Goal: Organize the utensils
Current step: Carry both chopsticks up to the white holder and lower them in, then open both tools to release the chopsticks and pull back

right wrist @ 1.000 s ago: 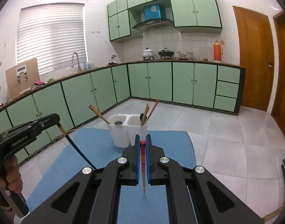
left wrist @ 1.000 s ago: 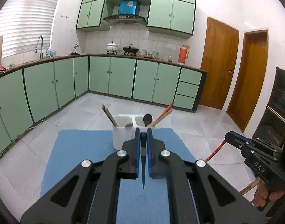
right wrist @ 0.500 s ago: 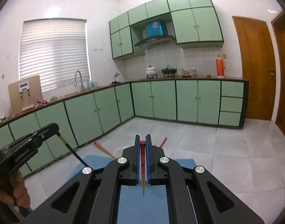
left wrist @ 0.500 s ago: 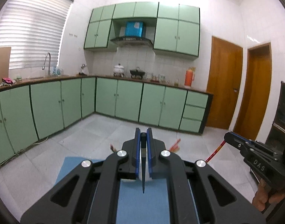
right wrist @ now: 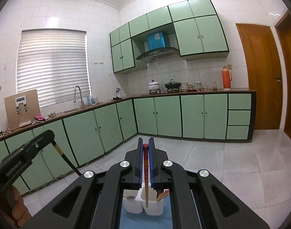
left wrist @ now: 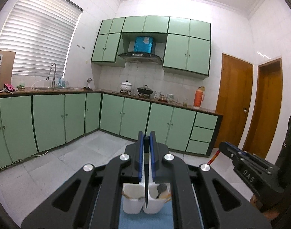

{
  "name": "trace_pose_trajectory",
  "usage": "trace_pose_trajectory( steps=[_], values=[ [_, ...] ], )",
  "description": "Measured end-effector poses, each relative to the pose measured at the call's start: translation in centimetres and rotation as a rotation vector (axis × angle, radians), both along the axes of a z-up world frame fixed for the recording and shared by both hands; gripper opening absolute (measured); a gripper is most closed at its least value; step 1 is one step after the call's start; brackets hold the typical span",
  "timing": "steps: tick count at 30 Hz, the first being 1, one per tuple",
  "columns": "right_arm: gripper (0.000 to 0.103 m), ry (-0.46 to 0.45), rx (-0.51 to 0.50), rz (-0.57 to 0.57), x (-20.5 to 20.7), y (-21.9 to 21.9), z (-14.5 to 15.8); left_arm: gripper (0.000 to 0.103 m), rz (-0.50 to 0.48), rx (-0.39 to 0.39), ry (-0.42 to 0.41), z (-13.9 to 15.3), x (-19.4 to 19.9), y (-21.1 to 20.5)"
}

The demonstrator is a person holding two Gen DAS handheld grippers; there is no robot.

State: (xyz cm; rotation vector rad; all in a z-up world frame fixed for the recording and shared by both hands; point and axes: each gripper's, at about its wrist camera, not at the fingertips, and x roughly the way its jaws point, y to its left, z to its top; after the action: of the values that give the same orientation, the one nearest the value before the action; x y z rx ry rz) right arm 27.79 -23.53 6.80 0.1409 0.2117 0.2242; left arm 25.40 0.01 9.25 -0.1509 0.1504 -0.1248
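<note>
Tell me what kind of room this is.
A home kitchen, by the look of it: green cabinets under a counter, a sink faucet by the window, and a range hood above pots on the stove.

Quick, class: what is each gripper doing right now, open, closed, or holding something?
Left gripper: closed on a black chopstick.
Right gripper: closed on a red-topped chopstick.
</note>
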Motion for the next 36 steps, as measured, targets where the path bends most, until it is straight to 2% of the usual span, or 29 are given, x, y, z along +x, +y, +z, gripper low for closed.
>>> trace_pose_trajectory(
  steps=[6,10,22,36],
  values=[
    [0.006,-0.015,-0.013,0.002,3.2,1.0,0.4,0.006,0.024,-0.004,-0.036,0.6,2.5,-0.1],
    [0.005,-0.016,-0.038,0.001,5.1,1.8,0.1,0.005,0.034,0.006,-0.048,0.0,4.3,-0.4],
    [0.006,0.103,-0.080,0.006,10.1,3.3,-5.6,0.006,0.033,0.036,0.135,-6.5,11.3,-0.5],
    [0.006,0.183,-0.121,0.024,10.5,4.6,-10.1,0.006,0.041,0.067,0.249,-10.8,13.1,1.0]
  ],
)
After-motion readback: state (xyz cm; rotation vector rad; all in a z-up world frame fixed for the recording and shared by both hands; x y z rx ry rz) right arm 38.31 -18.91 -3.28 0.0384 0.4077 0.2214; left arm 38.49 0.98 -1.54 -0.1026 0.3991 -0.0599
